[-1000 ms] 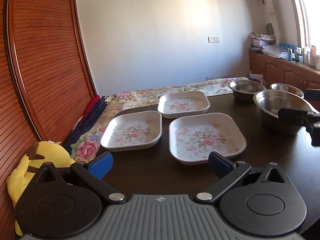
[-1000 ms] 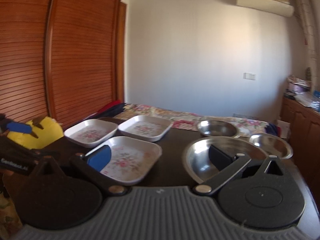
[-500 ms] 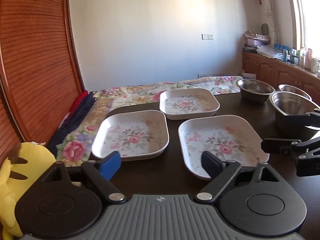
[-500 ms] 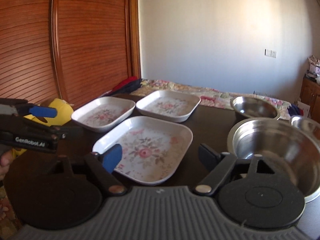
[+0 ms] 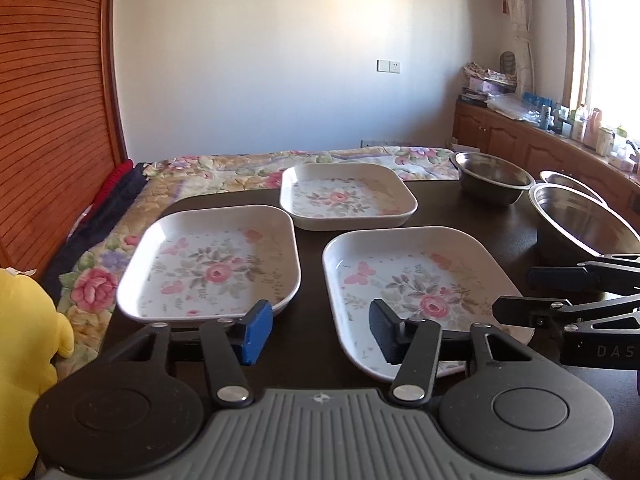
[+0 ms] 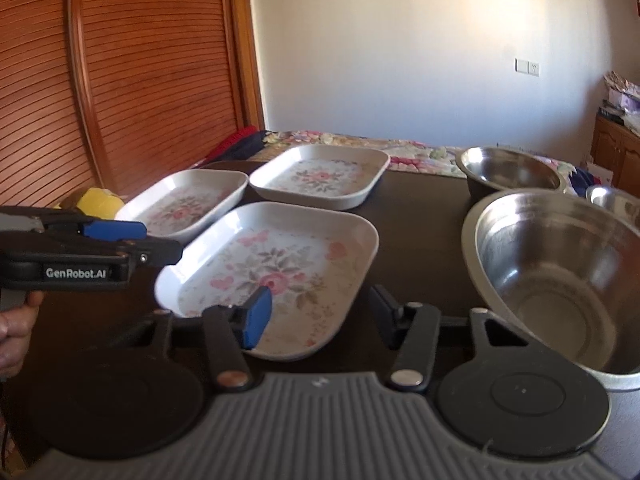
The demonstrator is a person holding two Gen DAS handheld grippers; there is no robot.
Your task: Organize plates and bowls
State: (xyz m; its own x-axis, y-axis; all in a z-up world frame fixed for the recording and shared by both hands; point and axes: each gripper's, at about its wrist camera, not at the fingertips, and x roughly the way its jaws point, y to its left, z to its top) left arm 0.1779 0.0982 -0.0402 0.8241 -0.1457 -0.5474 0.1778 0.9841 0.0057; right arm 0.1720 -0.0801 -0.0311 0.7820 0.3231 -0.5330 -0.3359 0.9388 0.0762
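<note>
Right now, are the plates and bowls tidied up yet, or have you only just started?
Only just started. Nothing is stacked: the three flowered plates, near, left and far, lie apart on the table, and the three steel bowls sit separately. Both claws are open and empty; the left claw and right claw hover at the near plate. All the stacking is left.

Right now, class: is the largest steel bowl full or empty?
Empty. The largest steel bowl stands upright on the table, and the right wrist view shows only bare, shiny metal inside.
</note>
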